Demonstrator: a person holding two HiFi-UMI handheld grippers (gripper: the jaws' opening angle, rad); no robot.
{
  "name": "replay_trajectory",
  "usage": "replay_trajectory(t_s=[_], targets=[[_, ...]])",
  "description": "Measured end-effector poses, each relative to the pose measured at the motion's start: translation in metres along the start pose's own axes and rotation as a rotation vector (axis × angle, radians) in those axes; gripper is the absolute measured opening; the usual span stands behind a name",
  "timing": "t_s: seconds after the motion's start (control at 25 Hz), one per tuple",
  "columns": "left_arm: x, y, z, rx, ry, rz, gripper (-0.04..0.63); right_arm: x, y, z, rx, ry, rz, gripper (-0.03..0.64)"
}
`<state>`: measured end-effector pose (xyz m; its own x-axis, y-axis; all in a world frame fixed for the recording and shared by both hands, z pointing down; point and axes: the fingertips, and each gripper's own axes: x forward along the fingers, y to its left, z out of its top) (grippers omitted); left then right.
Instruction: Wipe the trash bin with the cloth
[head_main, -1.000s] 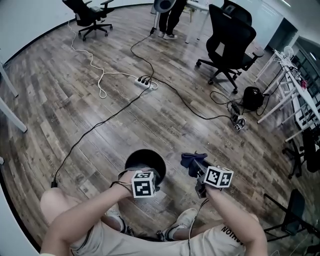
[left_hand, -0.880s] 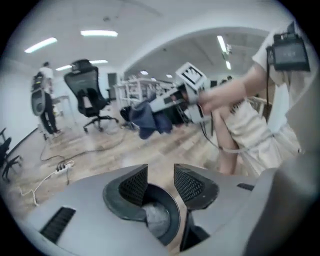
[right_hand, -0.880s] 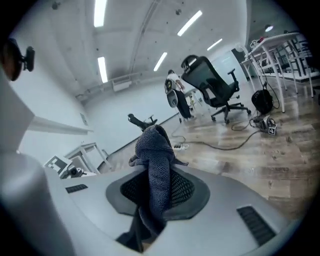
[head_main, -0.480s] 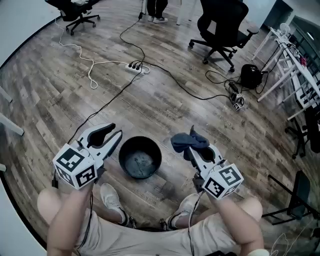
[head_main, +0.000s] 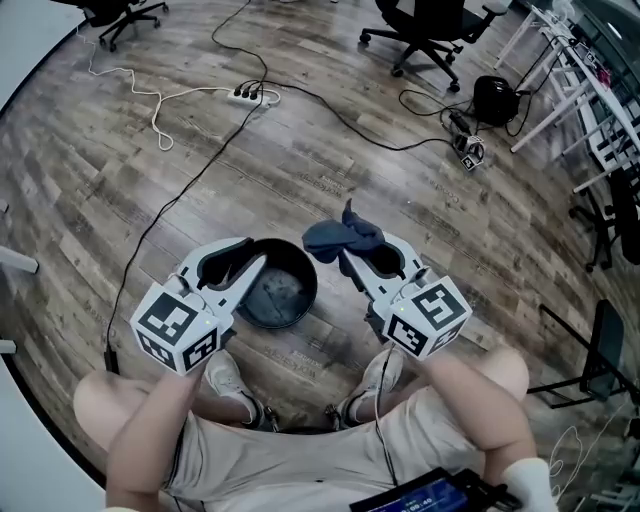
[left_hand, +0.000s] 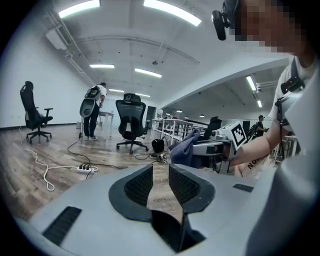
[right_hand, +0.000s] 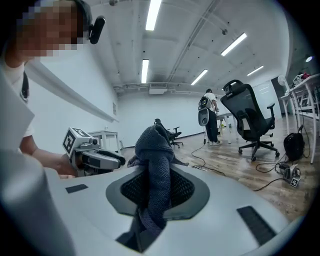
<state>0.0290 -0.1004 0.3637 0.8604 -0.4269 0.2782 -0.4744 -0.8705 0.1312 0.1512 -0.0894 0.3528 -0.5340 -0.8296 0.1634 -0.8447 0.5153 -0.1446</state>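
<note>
The black round trash bin (head_main: 275, 292) stands upright on the wood floor between my two grippers. My left gripper (head_main: 252, 256) hovers over the bin's left rim. Its jaws are closing with a gap still between the pads and nothing in it (left_hand: 160, 171). My right gripper (head_main: 360, 250) is just right of the bin, shut on a dark blue cloth (head_main: 336, 238) that bunches above the fingertips. The right gripper view shows the cloth (right_hand: 155, 150) pinched between the pads. From the left gripper view the cloth (left_hand: 182, 151) shows off to the right.
A white power strip (head_main: 245, 95) with cables lies on the floor ahead, and a black cable (head_main: 170, 215) runs back toward me on the left. An office chair (head_main: 425, 25), a black bag (head_main: 493, 98) and white racks (head_main: 570, 90) stand at the far right. My shoes (head_main: 232, 385) are just below the bin.
My left gripper left the bin's rim, swung out left with wide jaws, then came back over the left rim with narrower jaws. The right gripper with the cloth rose slightly.
</note>
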Motion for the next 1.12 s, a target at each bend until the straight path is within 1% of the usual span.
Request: replay_trajectory(t_s=[0.08,0.12,0.28,0.44,0.6,0.68,0.76,0.92,1.12], targets=[[0.000,0.000,-0.002,0.025,0.011,0.002,0.107,0.005,0.003,-0.003,-0.006,0.011,0.010,0.077],[0.000,0.002,-0.003,0.023,0.010,0.006,0.107,0.008,0.004,-0.004,-0.007,0.014,0.016,0.077],[0.001,0.011,-0.007,-0.063,0.002,0.008,0.103,0.019,0.005,-0.008,0.014,0.025,0.040,0.077],[0.001,0.013,-0.015,-0.112,0.016,0.003,0.097,0.015,0.010,-0.014,0.119,0.049,0.058,0.077],[-0.004,0.020,-0.017,-0.155,0.013,0.000,0.089,0.013,0.019,-0.015,0.104,0.058,0.066,0.077],[-0.004,0.020,-0.019,-0.182,0.013,-0.008,0.087,0.011,0.018,-0.017,0.113,0.063,0.059,0.077],[-0.003,0.019,-0.020,-0.197,0.014,-0.013,0.087,0.009,0.016,-0.020,0.139,0.072,0.049,0.077],[0.000,0.015,-0.023,-0.212,0.020,-0.012,0.063,0.007,0.012,-0.026,0.207,0.090,0.048,0.077],[0.003,0.014,-0.030,-0.239,0.045,-0.009,0.050,0.002,0.009,-0.030,0.223,0.102,0.037,0.077]])
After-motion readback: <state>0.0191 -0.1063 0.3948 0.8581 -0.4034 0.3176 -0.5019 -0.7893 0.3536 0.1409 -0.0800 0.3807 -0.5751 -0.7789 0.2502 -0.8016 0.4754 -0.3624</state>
